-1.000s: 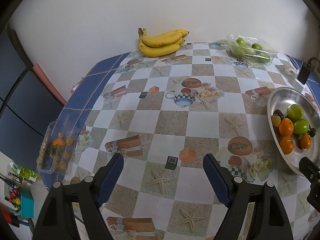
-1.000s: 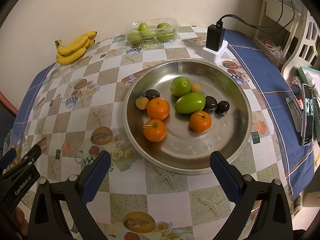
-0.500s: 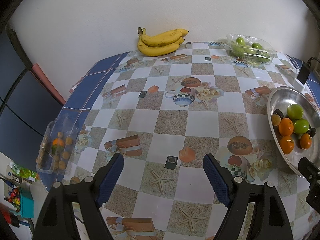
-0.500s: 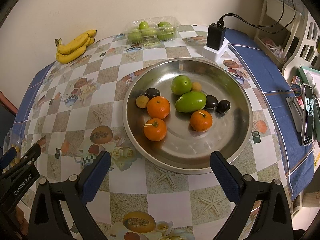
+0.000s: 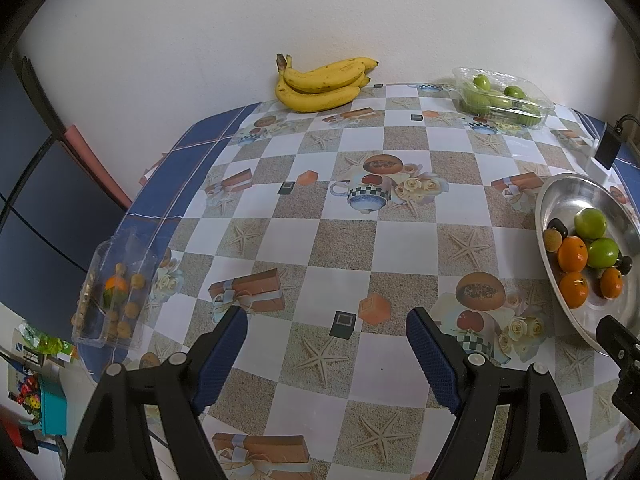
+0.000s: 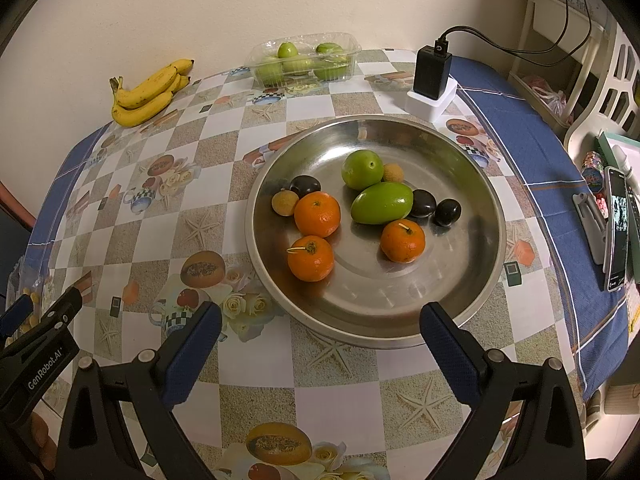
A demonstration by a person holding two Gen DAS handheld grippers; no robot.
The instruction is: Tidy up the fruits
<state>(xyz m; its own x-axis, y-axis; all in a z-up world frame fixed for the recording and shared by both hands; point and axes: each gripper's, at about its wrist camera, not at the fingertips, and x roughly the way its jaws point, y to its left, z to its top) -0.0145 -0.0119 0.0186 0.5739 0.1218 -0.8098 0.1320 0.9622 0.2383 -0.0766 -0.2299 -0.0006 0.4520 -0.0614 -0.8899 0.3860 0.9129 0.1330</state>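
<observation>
On the tabletop (image 6: 248,128), covered with a checked cloth, a wide steel bowl (image 6: 460,280) holds three oranges (image 6: 317,214), a round green fruit (image 6: 362,169), an oblong green fruit (image 6: 382,203) lying with its long axis running left-low to right-high, three dark plum-like fruits (image 6: 423,203) and two small tan ones (image 6: 285,202). Against the far wall a bunch of bananas (image 5: 322,82) lies flat, stem end to the left and tips to the right in the left wrist view. Beside it, further right, a clear plastic tray (image 5: 502,96) holds several green fruits (image 5: 481,81); their count is hard to make out through the plastic. At the tabletop's left edge a second clear tray (image 5: 116,292) holds small yellowish fruits and something orange, blurred by the plastic. The left hand-held gripper (image 5: 326,354) hovers over bare cloth with its jaws spread wide and nothing between them; the bowl is cut off at that view's right edge. The right hand-held gripper (image 6: 320,344) hovers at the bowl's near rim, jaws likewise spread and empty. A black charger (image 6: 432,74) on a white block stands behind the bowl, and a phone (image 6: 618,232) rests on a stand at the right.
</observation>
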